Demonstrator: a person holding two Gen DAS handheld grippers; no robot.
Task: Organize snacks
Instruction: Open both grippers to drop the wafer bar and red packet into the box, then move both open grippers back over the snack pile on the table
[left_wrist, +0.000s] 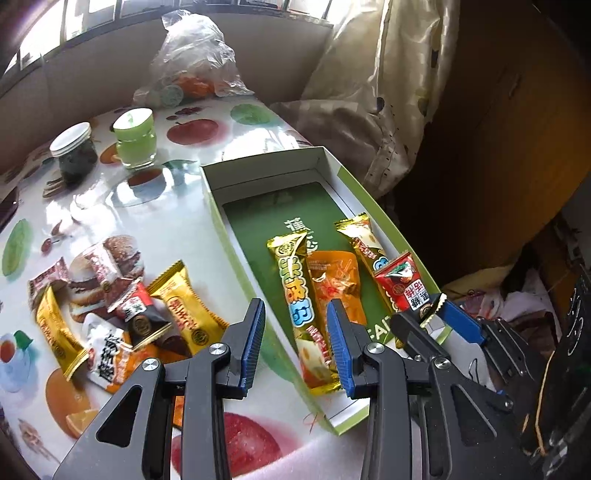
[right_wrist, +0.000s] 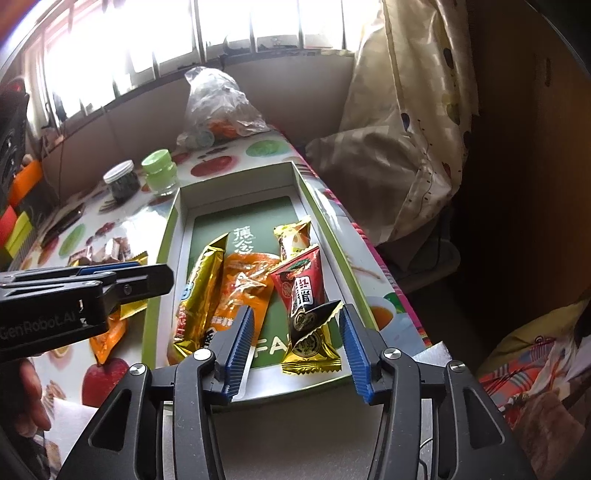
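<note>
A green-edged open box (left_wrist: 258, 170) (right_wrist: 236, 181) holds a long gold bar (left_wrist: 295, 295) (right_wrist: 203, 291), an orange packet (left_wrist: 336, 284) (right_wrist: 243, 288), a second gold bar (left_wrist: 364, 240) and a red packet (left_wrist: 402, 284) (right_wrist: 303, 288). My left gripper (left_wrist: 297, 343) is open over the box's left wall and the long gold bar, touching nothing. My right gripper (right_wrist: 297, 347) (left_wrist: 434, 317) is open at the box's near end. The red packet's black end and a gold packet (right_wrist: 312, 350) lie between its pads, ungripped. Several loose snacks (left_wrist: 122, 306) lie left of the box.
On the fruit-print table (left_wrist: 192, 221) stand a dark jar with a white lid (left_wrist: 74, 155) and a green jar (left_wrist: 135, 138), with a clear plastic bag (left_wrist: 192, 62) behind them. A curtain (left_wrist: 369, 92) hangs past the table's right edge. A person's hand (right_wrist: 33, 387) shows at lower left.
</note>
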